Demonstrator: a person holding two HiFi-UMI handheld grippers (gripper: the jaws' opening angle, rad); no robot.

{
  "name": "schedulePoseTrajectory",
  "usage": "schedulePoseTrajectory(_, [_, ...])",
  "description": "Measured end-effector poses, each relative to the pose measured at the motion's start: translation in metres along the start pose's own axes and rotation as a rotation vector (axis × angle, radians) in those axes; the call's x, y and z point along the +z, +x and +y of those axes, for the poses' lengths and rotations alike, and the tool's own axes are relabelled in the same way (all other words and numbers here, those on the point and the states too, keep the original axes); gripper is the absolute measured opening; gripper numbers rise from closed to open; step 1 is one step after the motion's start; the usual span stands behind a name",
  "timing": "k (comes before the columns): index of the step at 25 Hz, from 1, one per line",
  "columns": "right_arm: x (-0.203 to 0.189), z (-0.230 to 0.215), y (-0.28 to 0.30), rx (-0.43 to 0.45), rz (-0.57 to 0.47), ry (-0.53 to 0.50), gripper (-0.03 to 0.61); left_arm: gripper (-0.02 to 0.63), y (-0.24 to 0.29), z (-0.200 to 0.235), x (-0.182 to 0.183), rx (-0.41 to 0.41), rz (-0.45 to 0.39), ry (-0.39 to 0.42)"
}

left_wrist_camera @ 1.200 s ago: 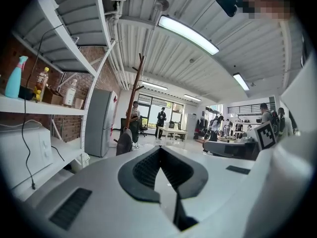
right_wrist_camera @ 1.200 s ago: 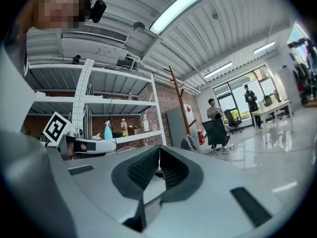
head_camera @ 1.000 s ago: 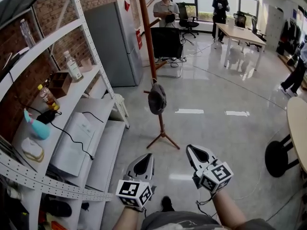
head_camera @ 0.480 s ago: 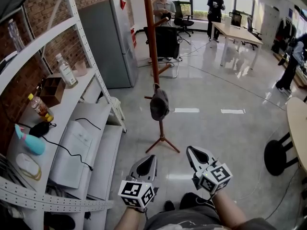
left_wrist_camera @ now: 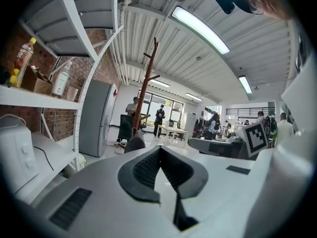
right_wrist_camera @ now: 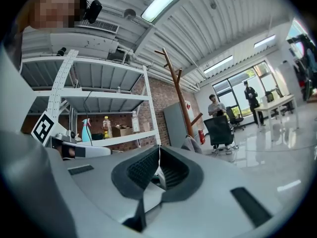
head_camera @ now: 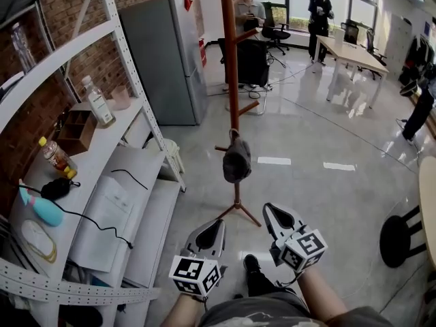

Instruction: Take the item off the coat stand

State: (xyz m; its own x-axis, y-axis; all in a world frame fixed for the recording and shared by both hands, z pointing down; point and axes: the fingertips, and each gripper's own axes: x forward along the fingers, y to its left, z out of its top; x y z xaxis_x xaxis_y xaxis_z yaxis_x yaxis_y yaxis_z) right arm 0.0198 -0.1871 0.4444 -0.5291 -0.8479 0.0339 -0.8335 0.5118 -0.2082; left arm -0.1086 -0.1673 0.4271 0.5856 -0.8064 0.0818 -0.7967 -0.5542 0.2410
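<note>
- The left gripper [head_camera: 212, 225] is held low in front of the person. Its two smooth grey jaws meet at the tips, with nothing between the ribbed black pads.
- The right gripper [head_camera: 272, 210], just beside it, is likewise closed tip to tip and carries nothing. Each gripper has a white cube with black square markers at its back.
- The cap [head_camera: 236, 161], soft dark grey fabric with a rounded crown, hangs from a short low peg of the coat stand. It is ahead of both grippers and well apart from them.
- The coat stand [head_camera: 230, 60] is a slim reddish-brown wooden pole with angled pegs and splayed feet, upright on the glossy grey floor [head_camera: 320, 196].
- On the left, a white metal shelving rack [head_camera: 112, 129] with perforated uprights stands against a brick wall, with a boxy grey refrigerator [head_camera: 163, 60] beyond it.
</note>
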Motion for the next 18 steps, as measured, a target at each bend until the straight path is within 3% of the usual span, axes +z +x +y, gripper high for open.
schedulePoseTrajectory(11, [0.024,-0.044,0.069,0.033,-0.01,0.006,0.009,0.008,0.071,0.028,0.011,0.036,0.02,0.0])
schedulePoseTrajectory(18, [0.034,-0.071,0.09,-0.01,0.041,-0.024,0.009,0.008,0.099,0.039,0.017,0.06,0.022,0.018])
